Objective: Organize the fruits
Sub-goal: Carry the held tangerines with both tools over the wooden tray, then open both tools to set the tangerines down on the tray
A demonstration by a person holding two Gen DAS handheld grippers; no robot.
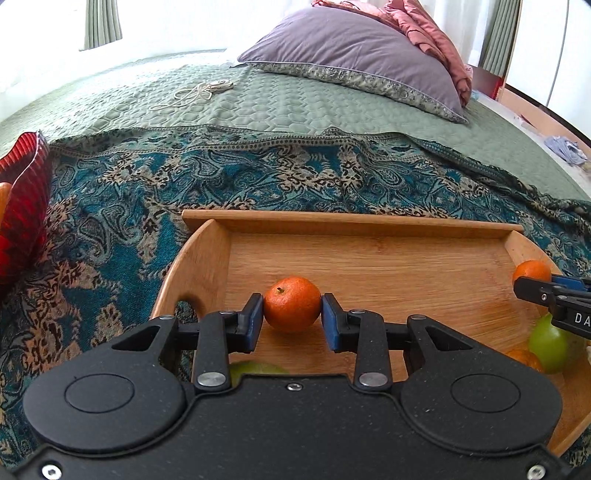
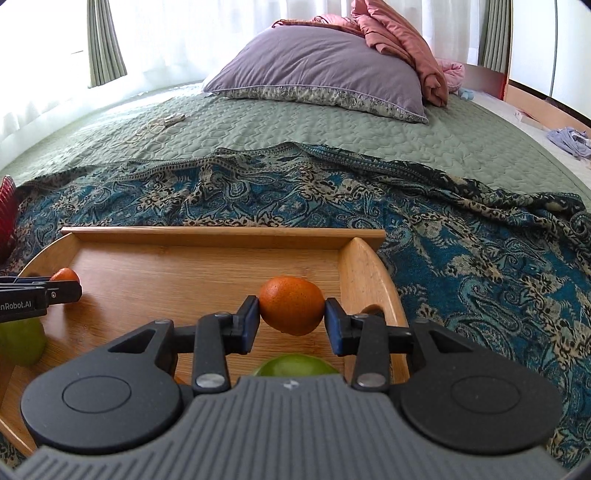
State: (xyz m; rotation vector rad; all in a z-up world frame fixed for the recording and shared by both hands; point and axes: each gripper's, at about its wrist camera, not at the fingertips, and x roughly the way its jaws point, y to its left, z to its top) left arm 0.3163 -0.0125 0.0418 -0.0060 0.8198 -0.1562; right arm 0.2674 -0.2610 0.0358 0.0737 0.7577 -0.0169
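Note:
A wooden tray (image 1: pixel 369 225) lies on a patterned blue cloth on the bed. My left gripper (image 1: pixel 291 314) is shut on a small orange (image 1: pixel 291 308) that rests low over the tray floor on its left side. My right gripper (image 2: pixel 291 314) is shut on another orange (image 2: pixel 291 308) near the tray's right wall (image 2: pixel 365 273), lifted slightly. Each gripper shows at the edge of the other's view, with its orange (image 1: pixel 532 271) (image 2: pixel 65 275). Green fruits (image 1: pixel 550 343) (image 2: pixel 295 365) (image 2: pixel 20 341) and one more orange (image 1: pixel 524 358) lie in the tray's near part.
A red ribbed glass bowl (image 1: pixel 22 218) stands left of the tray, also at the left edge of the right wrist view (image 2: pixel 7 214). Farther back on the green quilt lie a purple pillow (image 1: pixel 354 59), a pink blanket (image 1: pixel 436 33) and a coiled cord (image 1: pixel 199 92).

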